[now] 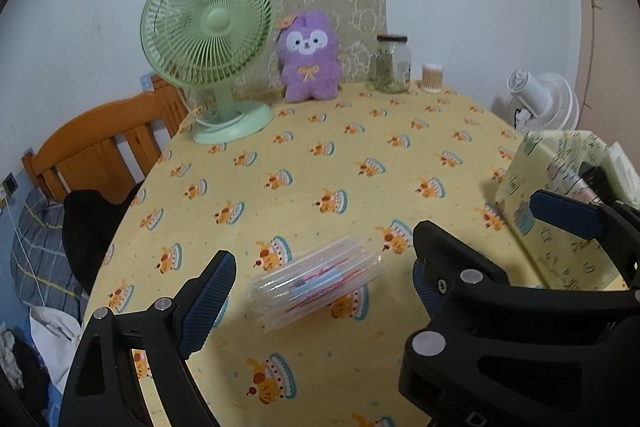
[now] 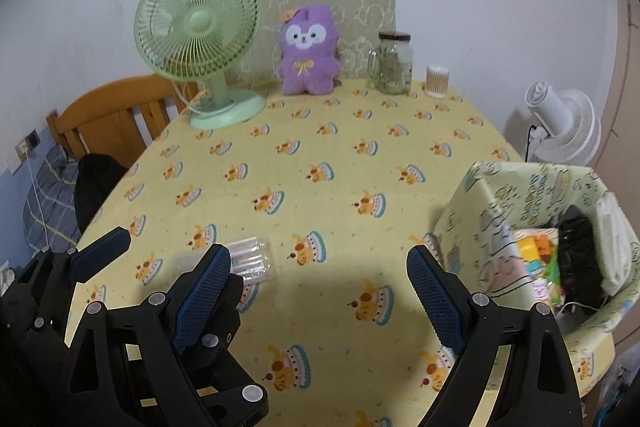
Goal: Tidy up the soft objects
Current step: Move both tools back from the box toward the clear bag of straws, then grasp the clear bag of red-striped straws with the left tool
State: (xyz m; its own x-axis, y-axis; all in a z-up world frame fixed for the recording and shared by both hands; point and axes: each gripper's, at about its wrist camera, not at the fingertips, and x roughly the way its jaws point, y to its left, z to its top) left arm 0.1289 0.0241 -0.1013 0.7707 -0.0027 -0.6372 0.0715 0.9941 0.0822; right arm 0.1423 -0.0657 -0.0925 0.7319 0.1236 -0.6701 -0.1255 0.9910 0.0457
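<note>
A clear inflated air-cushion packet [image 1: 316, 281] with red and blue print lies on the yellow tablecloth [image 1: 320, 163]. My left gripper [image 1: 324, 283] is open, its jaws on either side of the packet and just short of it. The packet also shows in the right wrist view [image 2: 250, 259], partly behind my fingers. My right gripper [image 2: 320, 287] is open and empty over bare cloth. A fabric storage box [image 2: 532, 227] at the right holds a black item, white folded things and colourful packets. A purple plush toy [image 1: 308, 57] sits at the table's back.
A green desk fan [image 1: 208, 43] stands at the back left. A glass jar [image 1: 392, 63] and a cotton-swab tub [image 1: 432, 77] stand at the back right. A wooden chair [image 1: 108, 143] is off the left edge, a white floor fan [image 2: 564, 127] off the right.
</note>
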